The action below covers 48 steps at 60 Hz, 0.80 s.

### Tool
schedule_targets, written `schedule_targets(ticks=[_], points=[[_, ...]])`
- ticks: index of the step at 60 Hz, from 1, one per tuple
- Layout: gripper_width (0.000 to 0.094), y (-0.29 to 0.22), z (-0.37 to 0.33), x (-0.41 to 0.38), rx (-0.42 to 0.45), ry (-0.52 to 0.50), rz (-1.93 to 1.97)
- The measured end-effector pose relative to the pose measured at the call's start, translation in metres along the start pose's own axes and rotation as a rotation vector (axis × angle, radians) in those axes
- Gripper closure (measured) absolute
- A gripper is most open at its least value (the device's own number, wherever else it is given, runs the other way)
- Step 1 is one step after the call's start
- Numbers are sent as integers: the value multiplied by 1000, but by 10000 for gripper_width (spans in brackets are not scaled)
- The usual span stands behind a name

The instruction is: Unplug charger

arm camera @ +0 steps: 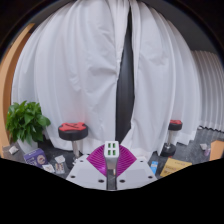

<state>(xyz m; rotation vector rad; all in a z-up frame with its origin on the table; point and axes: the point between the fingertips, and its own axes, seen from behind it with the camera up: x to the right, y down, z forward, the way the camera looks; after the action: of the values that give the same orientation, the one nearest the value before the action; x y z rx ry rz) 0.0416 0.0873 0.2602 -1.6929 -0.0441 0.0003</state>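
Observation:
My gripper (pixel 112 158) is raised and faces a white curtain. Its two magenta pads (pixel 97 158) close in from either side on a small white charger (pixel 112 149), whose end shows two rows of greenish slots. The charger sits right at the fingertips with no gap at either side, and nothing supports it from below. No socket or power strip is in view, and I see no cable.
White curtains (pixel 80 60) with a dark gap (pixel 124 80) fill the background. A green potted plant (pixel 27 122) stands at the left. A red-topped stool (pixel 72 130) stands left of the fingers and another (pixel 176 125) at the right. Small cluttered items (pixel 45 158) lie low at the left.

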Motion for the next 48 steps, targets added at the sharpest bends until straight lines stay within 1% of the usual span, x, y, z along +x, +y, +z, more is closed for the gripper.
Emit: schedule_targets(ticks=[1, 4, 7, 11, 12, 17, 20, 28, 33, 35, 38, 39, 40, 43, 45, 48], points=[[850, 8, -3, 5, -8, -1, 4], [850, 39, 3, 20, -72, 1, 15], [847, 77, 6, 31, -144, -5, 40], [823, 137, 10, 37, -250, -40, 65], [815, 155, 8, 38, -263, -42, 69], [799, 211, 12, 47, -378, -59, 84], [779, 229, 12, 50, -409, -72, 109], [715, 256, 16, 66, -438, -72, 117], [622, 266, 16, 81, -469, -66, 121], [551, 269, 16, 90, -482, -53, 118], [382, 268, 15, 102, -488, -33, 100], [309, 267, 14, 106, -485, -26, 90], [213, 265, 13, 111, -480, -19, 77], [68, 258, 7, 125, -469, 11, 25], [94, 252, 2, 131, -461, 29, -10], [87, 241, -10, 136, -450, 42, -47]])
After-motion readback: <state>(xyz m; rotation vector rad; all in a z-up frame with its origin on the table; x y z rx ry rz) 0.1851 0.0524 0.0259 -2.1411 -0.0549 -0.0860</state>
